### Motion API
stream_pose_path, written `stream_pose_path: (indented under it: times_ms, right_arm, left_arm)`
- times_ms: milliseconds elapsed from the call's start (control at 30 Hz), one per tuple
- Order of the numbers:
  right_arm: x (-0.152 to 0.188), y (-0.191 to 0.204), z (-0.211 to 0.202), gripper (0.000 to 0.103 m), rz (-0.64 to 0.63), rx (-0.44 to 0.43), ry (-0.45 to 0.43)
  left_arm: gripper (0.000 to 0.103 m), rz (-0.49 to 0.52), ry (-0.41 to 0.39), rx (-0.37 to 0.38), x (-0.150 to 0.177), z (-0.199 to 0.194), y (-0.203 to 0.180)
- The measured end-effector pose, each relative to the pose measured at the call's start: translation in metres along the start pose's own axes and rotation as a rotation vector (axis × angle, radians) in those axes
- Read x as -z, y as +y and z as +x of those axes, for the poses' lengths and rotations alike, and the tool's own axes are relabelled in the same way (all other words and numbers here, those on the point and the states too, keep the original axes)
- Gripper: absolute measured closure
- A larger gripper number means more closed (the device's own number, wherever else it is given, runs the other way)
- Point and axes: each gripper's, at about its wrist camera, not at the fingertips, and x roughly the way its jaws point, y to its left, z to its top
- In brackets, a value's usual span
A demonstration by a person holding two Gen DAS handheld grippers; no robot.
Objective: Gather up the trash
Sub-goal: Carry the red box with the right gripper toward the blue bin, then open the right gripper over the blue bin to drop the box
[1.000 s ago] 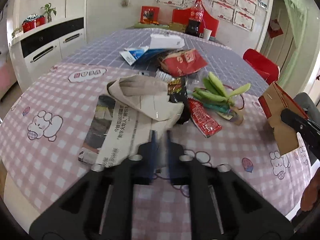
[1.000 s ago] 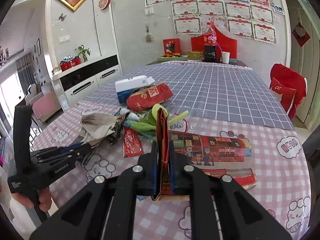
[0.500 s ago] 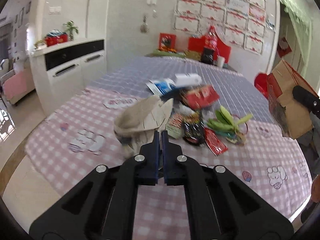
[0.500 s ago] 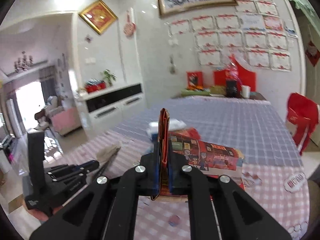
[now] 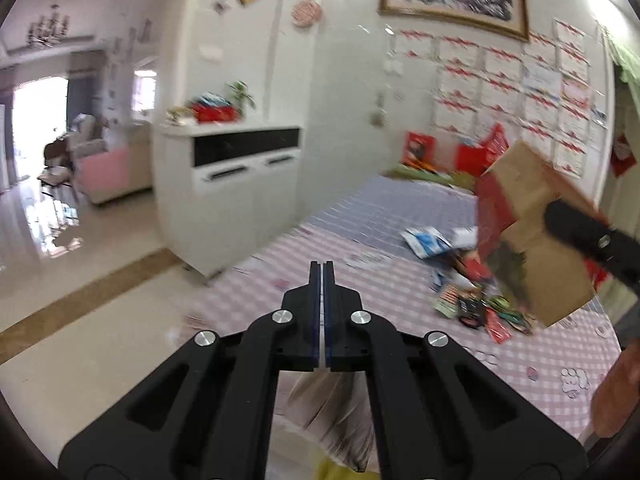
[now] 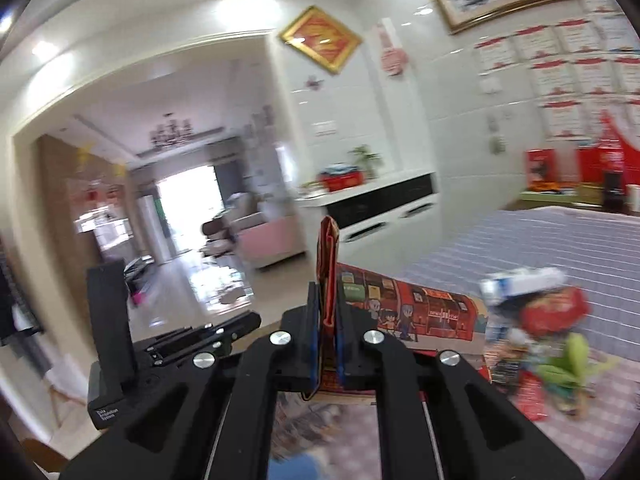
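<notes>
Left claw (image 5: 322, 276) clamped on one newspaper sheet (image 5: 336, 412), right claw (image 6: 327, 300) pinching one red cartoon-printed paper bag (image 6: 416, 312), writing blurred, litter pile (image 6: 548, 344) on checked table (image 6: 592, 264).

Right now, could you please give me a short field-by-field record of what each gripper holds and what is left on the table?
left gripper: shut on newspaper, which hangs below the fingers
right gripper: shut on red paper bag, gripped at its folded edge
table: pink checked cloth
left on table: pile of wrappers, green vegetable scraps, white and blue box
</notes>
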Motion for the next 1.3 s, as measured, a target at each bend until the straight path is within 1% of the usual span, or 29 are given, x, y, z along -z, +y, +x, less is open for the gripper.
stream_pose_path:
  times_ms: [67,100,167,233,267,300,333,367,400,433,467,500,533,567,667,733,800,867,900,967,1000,1033,1100,1133,1233,1300]
  right_arm:
    - [0.000,0.017,0.013,0.096,-0.006,-0.057,0.015]
    - [0.000,0.028,0.022,0.096,-0.019,-0.097,0.024]
    - [0.002,0.040,0.033,0.096,-0.028,-0.120,0.043]
    - [0.003,0.045,0.041,0.096,-0.021,-0.133,0.073]
    - [0.004,0.045,0.043,0.096,-0.019,-0.133,0.083]
    - [0.006,0.045,0.044,0.096,-0.021,-0.132,0.093]
    - [0.008,0.044,0.045,0.096,-0.031,-0.128,0.107]
    - [0.011,0.045,0.046,0.096,-0.039,-0.126,0.116]
    - [0.014,0.047,0.050,0.096,-0.046,-0.124,0.132]
    - [0.015,0.045,0.050,0.096,-0.047,-0.127,0.140]
    - [0.020,0.047,0.054,0.096,-0.052,-0.135,0.159]
    - [0.025,0.052,0.061,0.096,-0.060,-0.153,0.184]
    - [0.032,0.056,0.066,0.096,-0.067,-0.167,0.205]
    - [0.038,0.061,0.075,0.096,-0.074,-0.185,0.235]
    - [0.063,0.078,0.106,0.096,-0.093,-0.236,0.355]
    - [0.084,0.095,0.130,0.096,-0.110,-0.273,0.446]
    - [0.102,0.114,0.149,0.096,-0.151,-0.297,0.513]
    - [0.116,0.129,0.165,0.095,-0.169,-0.328,0.568]
    - [0.122,0.135,0.170,0.089,-0.172,-0.343,0.589]
    - [0.133,0.145,0.188,0.067,-0.159,-0.394,0.646]
    - [0.138,0.148,0.196,0.043,-0.147,-0.401,0.672]
    - [0.143,0.152,0.204,0.036,-0.146,-0.387,0.691]
    - [0.148,0.161,0.211,0.036,-0.181,-0.346,0.690]
    - [0.152,0.164,0.216,0.036,-0.201,-0.324,0.706]
    - [0.160,0.163,0.223,0.036,-0.174,-0.349,0.752]
    - [0.161,0.161,0.221,0.036,-0.169,-0.339,0.759]
  left_arm:
    - [0.102,-0.012,-0.025,-0.040,-0.004,-0.016,0.015]
    - [0.102,-0.016,-0.044,-0.076,-0.005,-0.026,0.024]
    - [0.102,-0.004,-0.064,-0.096,-0.001,-0.038,0.033]
    - [0.101,-0.007,-0.040,-0.091,0.013,-0.042,0.047]
    - [0.100,-0.013,-0.012,-0.090,0.023,-0.040,0.055]
    - [0.096,-0.028,0.037,-0.107,0.037,-0.035,0.067]
    - [0.087,-0.047,0.076,-0.135,0.049,-0.029,0.078]
    - [0.082,-0.080,0.124,-0.178,0.061,-0.022,0.090]
    - [0.076,-0.137,0.176,-0.214,0.076,-0.014,0.106]
    - [0.075,-0.175,0.211,-0.218,0.087,-0.009,0.115]
    - [0.073,-0.203,0.249,-0.218,0.098,-0.005,0.122]
    - [0.051,-0.224,0.295,-0.229,0.111,-0.001,0.129]
    - [0.037,-0.237,0.309,-0.246,0.120,0.001,0.134]
    - [0.037,-0.248,0.309,-0.261,0.127,0.001,0.137]
    - [0.037,-0.288,0.361,-0.292,0.149,0.002,0.147]
    - [0.037,-0.321,0.382,-0.337,0.162,-0.002,0.158]
    - [0.037,-0.336,0.393,-0.376,0.172,-0.009,0.169]
    - [0.037,-0.344,0.399,-0.416,0.174,-0.012,0.180]
    - [0.037,-0.347,0.401,-0.441,0.176,-0.016,0.186]
    - [0.037,-0.353,0.401,-0.478,0.180,-0.024,0.195]
    - [0.037,-0.357,0.401,-0.494,0.182,-0.028,0.200]
    - [0.036,-0.360,0.401,-0.505,0.182,-0.030,0.203]
    - [0.036,-0.362,0.401,-0.524,0.183,-0.034,0.208]
    - [0.035,-0.362,0.402,-0.534,0.183,-0.036,0.210]
    - [0.035,-0.358,0.405,-0.541,0.182,-0.036,0.212]
    - [0.035,-0.361,0.408,-0.538,0.181,-0.033,0.212]
